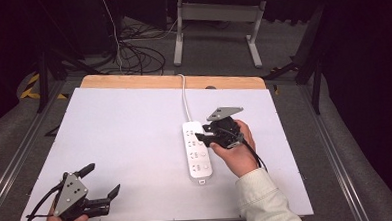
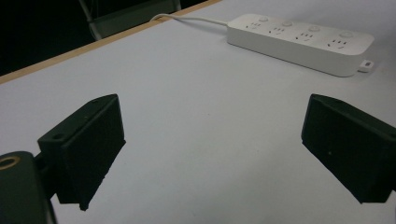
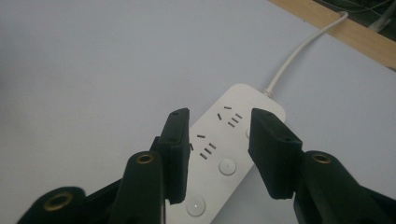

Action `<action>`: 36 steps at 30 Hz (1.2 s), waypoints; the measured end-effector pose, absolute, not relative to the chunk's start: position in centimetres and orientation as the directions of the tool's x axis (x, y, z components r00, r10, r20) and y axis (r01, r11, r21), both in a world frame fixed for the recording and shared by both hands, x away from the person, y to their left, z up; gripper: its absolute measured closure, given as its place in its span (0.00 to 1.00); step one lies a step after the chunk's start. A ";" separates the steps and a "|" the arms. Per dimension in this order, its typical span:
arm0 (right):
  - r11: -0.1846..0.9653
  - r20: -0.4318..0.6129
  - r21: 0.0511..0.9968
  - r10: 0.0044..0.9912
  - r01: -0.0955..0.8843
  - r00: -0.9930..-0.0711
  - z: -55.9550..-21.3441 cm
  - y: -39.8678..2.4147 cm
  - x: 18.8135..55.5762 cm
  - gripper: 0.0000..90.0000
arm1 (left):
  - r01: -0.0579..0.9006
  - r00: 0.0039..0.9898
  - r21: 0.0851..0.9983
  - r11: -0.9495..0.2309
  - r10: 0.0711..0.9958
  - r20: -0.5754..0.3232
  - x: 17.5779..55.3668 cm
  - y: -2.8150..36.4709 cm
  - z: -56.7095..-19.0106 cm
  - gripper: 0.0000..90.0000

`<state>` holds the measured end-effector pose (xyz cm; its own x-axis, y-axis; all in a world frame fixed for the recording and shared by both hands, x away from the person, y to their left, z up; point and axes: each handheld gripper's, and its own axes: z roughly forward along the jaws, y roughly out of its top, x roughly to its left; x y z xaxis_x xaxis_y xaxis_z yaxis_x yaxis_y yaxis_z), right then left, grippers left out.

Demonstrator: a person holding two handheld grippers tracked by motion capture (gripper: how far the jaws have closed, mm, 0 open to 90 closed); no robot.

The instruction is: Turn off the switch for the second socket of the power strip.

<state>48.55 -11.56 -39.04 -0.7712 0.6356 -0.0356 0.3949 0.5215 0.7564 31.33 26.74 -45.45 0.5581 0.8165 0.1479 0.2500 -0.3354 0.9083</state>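
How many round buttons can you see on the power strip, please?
4, in a row along one long side of the power strip, one beside each socket group; none looks hidden in the left gripper view.

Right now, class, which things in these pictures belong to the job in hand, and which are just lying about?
In the job:
white four-socket power strip with its white cord
right gripper, jaws open over the strip
left gripper, open, idle at the table's near edge

Lying about:
small white tag by the strip's end
black cables on the floor

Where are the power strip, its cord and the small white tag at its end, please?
power strip (image 1: 198, 151): high view, top face.
cord (image 1: 185, 98): high view, middle of its run.
small white tag (image 2: 366, 65): left gripper view, its top.
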 end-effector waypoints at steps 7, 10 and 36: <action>0.515 -0.087 0.794 0.621 0.322 -0.779 -38.5 -12.2 47.8 0.53 | 0.251 0.558 0.910 -0.331 0.817 0.144 31.3 26.8 -45.4 0.08; 0.509 -0.101 0.806 0.620 0.301 -0.778 -38.1 -12.9 47.4 0.50 | 0.250 0.559 0.910 -0.331 0.817 0.143 31.3 26.8 -45.5 0.08; 0.383 -0.004 0.874 0.621 0.300 -0.784 -39.1 -18.1 42.4 0.27 | 0.256 0.560 0.909 -0.330 0.817 0.139 31.3 26.6 -45.5 0.08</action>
<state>42.41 -18.11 -39.12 -0.7836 0.6213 -0.0036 0.2997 0.3830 0.8738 31.29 26.65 -45.50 0.5602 0.8166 0.1387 0.2556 -0.3297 0.9088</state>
